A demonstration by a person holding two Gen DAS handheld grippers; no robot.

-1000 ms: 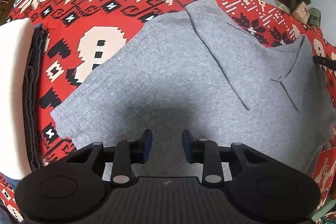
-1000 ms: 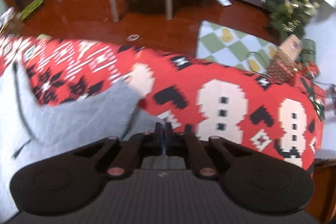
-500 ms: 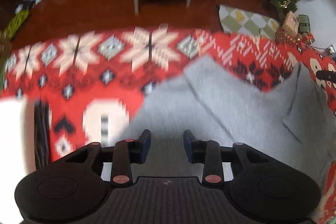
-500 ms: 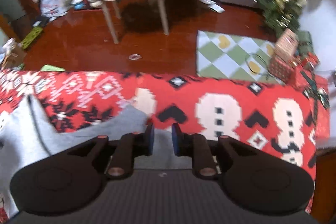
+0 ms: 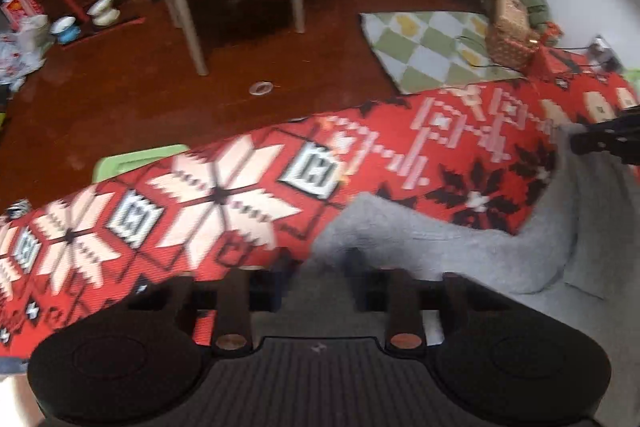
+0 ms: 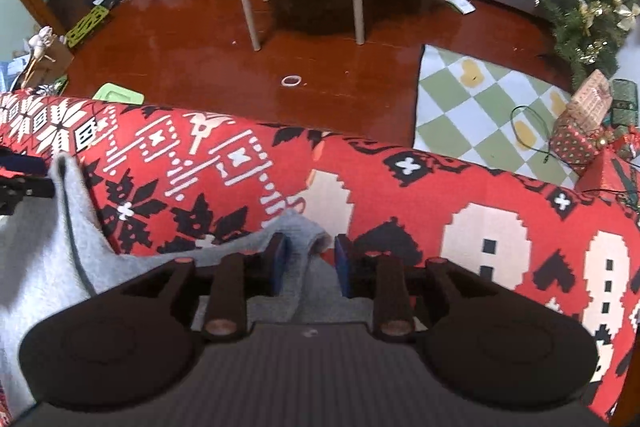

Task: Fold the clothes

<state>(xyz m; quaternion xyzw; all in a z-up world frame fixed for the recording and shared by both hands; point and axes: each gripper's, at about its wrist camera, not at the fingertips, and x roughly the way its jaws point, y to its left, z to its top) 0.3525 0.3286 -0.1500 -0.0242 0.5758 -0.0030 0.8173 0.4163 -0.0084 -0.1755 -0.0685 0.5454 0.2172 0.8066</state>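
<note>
Item: grey ribbed knit shirt (image 6: pixel 36 267), lower left of right view, on red patterned Christmas cloth (image 6: pixel 400 187).
Right tongs (image 6: pixel 310 259): open, straddling a grey corner, not pinching.
Left tongs (image 5: pixel 318 279): open, empty.
Handling: close squarely on the corner before lifting.
Clearance: cloth's far edge drops to red-brown floor (image 6: pixel 200 47); open cloth at right.

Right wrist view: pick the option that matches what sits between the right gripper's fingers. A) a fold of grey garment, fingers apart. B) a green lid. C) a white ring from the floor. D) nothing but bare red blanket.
A: the right gripper has its blue-padded fingers apart, with a bunched tip of the grey garment lying between them over the red patterned blanket.
</note>
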